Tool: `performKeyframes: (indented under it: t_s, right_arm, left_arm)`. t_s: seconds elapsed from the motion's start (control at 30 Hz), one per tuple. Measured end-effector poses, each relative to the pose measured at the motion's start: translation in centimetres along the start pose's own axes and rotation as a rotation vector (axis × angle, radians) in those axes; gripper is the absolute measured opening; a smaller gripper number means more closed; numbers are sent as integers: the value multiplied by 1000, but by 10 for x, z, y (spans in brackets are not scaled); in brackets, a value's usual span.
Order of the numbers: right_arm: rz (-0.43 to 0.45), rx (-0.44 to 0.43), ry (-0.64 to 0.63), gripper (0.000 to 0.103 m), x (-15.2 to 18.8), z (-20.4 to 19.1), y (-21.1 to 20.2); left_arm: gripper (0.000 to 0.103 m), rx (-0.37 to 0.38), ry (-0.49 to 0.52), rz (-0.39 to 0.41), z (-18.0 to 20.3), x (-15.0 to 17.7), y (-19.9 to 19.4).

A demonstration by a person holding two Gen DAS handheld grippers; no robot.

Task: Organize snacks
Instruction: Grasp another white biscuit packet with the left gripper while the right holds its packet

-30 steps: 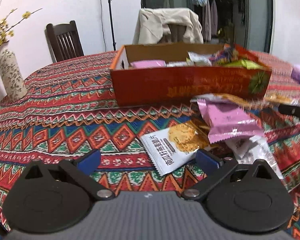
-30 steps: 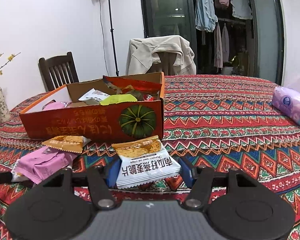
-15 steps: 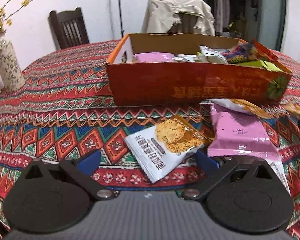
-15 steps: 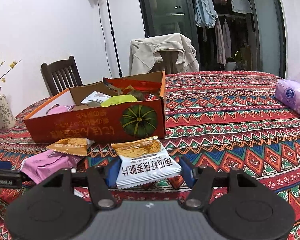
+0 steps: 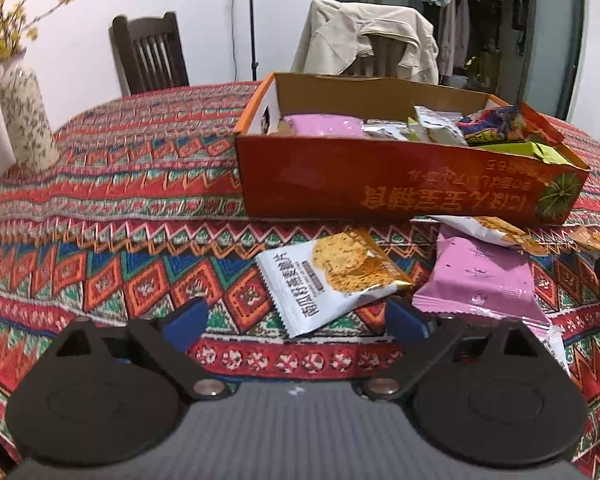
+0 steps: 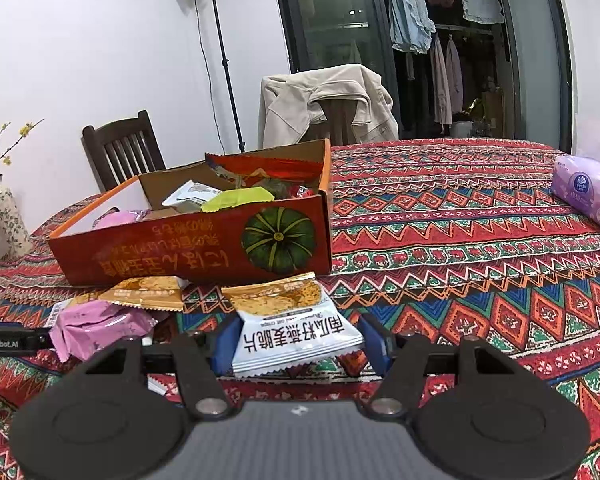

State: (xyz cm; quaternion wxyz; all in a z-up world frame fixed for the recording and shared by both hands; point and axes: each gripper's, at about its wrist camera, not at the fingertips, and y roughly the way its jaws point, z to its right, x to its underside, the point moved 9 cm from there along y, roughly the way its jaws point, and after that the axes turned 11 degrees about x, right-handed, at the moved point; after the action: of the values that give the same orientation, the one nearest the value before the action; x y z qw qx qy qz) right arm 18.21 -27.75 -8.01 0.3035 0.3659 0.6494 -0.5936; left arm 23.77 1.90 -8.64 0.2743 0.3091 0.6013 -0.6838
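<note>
- A lived-in home, in its dining area.
- A table (image 6: 460, 216) under a patterned woven cloth, with wooden chairs (image 6: 120, 148) drawn up, a beige jacket (image 6: 324, 100) slung over one.
- A flowered vase (image 5: 26, 120) with yellow sprigs.
- Clothes (image 6: 428, 12) hang behind glass doors.
- A tissue pack (image 6: 588, 192) and an opened snack box (image 6: 196, 248) sit out.

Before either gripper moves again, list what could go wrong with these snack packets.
1. The right gripper holds the white oat-crisp packet by its slippery edges; it may slip or crush.
2. The open left gripper straddles another white crisp packet overlapping the pink packet; closing might snag both.
3. The orange cardboard box looks crowded on its right; added packets may slide out.
</note>
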Motion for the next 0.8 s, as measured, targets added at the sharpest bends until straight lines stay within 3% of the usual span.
performKeyframes:
  t_s: [0.3,0.63,0.8]
  right_arm:
    - [2,-2,8,63,-1,1,0]
    - [0,-12,11,63,-1,0,0]
    - [-1,-17,10,63,0,0,0]
  left_arm:
    - [103,-3,54,-10,8,-19,10]
    - [103,-34,-45,-73,10,-20,44]
    - [103,-48,-78,-51,5,-17,41]
